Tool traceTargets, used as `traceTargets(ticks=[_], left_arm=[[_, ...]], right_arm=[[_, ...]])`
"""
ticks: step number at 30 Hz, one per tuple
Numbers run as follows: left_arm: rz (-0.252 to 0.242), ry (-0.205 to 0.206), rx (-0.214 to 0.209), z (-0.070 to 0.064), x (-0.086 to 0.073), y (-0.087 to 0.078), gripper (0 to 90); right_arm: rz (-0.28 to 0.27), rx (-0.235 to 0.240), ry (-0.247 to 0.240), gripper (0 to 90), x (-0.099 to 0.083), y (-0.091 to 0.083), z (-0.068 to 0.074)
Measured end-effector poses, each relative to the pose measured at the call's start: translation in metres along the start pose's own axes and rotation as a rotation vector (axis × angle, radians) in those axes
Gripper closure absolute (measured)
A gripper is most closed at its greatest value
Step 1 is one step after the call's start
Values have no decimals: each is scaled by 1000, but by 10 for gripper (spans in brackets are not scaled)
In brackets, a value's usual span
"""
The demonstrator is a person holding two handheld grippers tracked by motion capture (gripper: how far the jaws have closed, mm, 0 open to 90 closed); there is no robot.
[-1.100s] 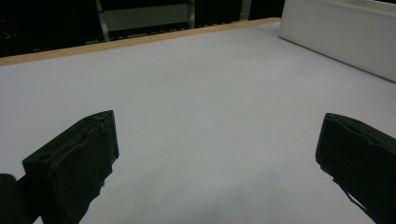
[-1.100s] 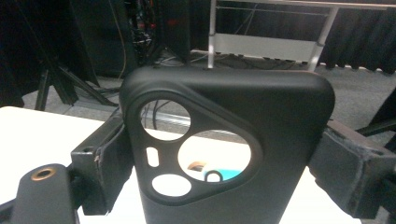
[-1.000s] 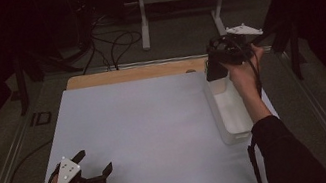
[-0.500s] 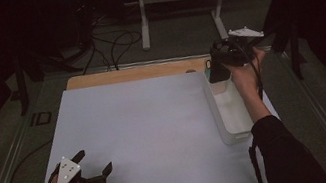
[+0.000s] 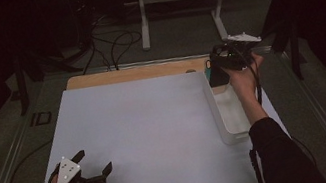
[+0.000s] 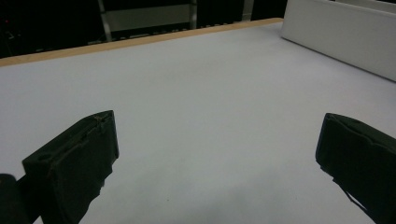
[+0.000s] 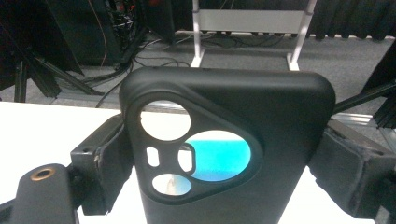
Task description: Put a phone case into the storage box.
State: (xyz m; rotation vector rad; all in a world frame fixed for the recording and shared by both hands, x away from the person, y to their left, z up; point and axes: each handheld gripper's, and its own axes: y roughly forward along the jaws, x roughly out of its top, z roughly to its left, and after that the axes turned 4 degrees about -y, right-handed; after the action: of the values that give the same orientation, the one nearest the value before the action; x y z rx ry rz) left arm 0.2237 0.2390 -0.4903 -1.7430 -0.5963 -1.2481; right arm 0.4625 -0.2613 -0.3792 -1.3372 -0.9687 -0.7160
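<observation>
Right gripper (image 5: 218,77): raised above the far end of the white bin (image 5: 233,132), at the far right of the table; jaws clamped on a black phone case (image 7: 224,149). In the right gripper view the case stands upright between the two jaws, each jaw pressed against one long edge. Its rounded-triangle camera opening faces the lens, with two round holes, a small slot and a larger oval cut-out. White surface shows through the round holes, and a teal patch (image 7: 215,155) shows through the oval one. In the high view the case (image 5: 218,76) hangs dark below the hand, and a small teal thing (image 5: 207,65) sits just to its far left, at the far corner of the bin; what it is cannot be told.

The bin is long and narrow and runs near-to-far along the right edge of the white table mat (image 5: 143,135). Its near part looks bare. The person's right forearm, in a dark sleeve (image 5: 279,157), reaches over it from the near side.

Left gripper (image 5: 96,177): low over the mat at the near left corner, well apart from the bin. Jaws wide apart, nothing between them; bare mat (image 6: 196,102) shows between the jaws in the left gripper view, with the bin wall (image 6: 341,32) far right. A strip of wooden tabletop (image 5: 132,74) shows beyond the far edge of the mat.
</observation>
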Motion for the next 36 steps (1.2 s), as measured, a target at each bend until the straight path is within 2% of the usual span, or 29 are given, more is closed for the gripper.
traceTargets(ticks=[26, 27, 36], left_arm=[[1, 2, -1, 0, -1, 0, 0], [0, 1, -1, 0, -1, 0, 0], [1, 1, -3, 0, -1, 0, 0]], right_arm=[[71, -20, -14, 134, -26, 23, 5], [88, -24, -18, 132, -30, 30, 6], [119, -37, -45, 130, -36, 41, 9]])
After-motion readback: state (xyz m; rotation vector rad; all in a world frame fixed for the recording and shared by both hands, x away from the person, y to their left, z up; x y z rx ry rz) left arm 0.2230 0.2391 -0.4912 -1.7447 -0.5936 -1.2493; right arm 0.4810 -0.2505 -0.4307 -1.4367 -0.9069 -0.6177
